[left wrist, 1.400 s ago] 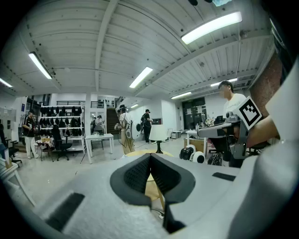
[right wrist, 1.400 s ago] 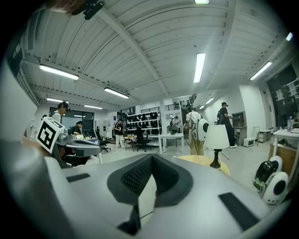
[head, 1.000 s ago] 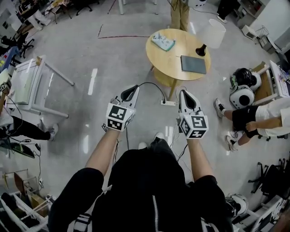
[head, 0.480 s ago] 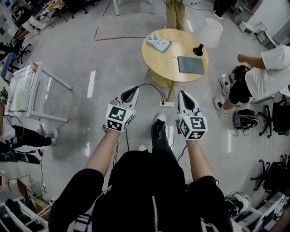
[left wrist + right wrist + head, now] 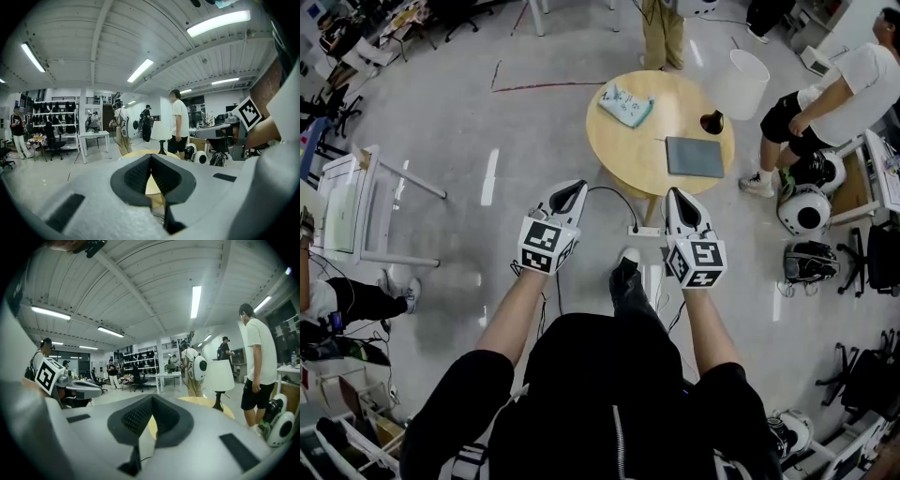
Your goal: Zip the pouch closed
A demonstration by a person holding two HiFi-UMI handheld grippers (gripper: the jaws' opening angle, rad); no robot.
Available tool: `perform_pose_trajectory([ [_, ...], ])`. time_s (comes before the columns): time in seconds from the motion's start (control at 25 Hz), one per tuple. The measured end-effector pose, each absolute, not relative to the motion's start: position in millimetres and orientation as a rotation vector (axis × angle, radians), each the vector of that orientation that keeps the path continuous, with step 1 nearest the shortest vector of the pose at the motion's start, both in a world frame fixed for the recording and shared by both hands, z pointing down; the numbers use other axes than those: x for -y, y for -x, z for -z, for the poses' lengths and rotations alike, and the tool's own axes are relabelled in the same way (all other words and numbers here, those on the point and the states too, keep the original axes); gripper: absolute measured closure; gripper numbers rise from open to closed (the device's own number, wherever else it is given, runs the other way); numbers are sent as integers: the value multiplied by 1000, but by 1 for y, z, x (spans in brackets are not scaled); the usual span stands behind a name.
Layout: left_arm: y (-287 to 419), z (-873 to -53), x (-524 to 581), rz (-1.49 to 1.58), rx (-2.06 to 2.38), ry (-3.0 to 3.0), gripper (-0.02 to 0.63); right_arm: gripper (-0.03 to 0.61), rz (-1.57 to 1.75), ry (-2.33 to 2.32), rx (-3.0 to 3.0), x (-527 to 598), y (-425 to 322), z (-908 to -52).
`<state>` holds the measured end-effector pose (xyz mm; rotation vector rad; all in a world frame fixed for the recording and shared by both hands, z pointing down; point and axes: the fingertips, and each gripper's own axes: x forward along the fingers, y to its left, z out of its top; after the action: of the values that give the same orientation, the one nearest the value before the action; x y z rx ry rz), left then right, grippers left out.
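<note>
While the pouch [image 5: 626,104] lies on the round surface [image 5: 647,150], well ahead, left gripper [image 5: 577,185] and right gripper [image 5: 674,193] are both closed, empty. Both point towards it, apparently readied for approach; zipping not yet begun.

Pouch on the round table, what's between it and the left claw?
In the head view, only bare floor and a strip of tabletop separate the pouch from the left claw.
</note>
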<state>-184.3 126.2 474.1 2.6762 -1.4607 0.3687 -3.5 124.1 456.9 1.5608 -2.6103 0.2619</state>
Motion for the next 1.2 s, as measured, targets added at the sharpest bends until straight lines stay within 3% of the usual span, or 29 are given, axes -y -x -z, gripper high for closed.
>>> perform_pose_trajectory([
  [0.56,137,-466,54,-382,1488,-2623,607,574,-289,-1442,2636,57,-29,-459],
  [1.2,92,-500,166,-461,1338,-2591,607,574,-399,-1456,2569,144,-58,-491],
])
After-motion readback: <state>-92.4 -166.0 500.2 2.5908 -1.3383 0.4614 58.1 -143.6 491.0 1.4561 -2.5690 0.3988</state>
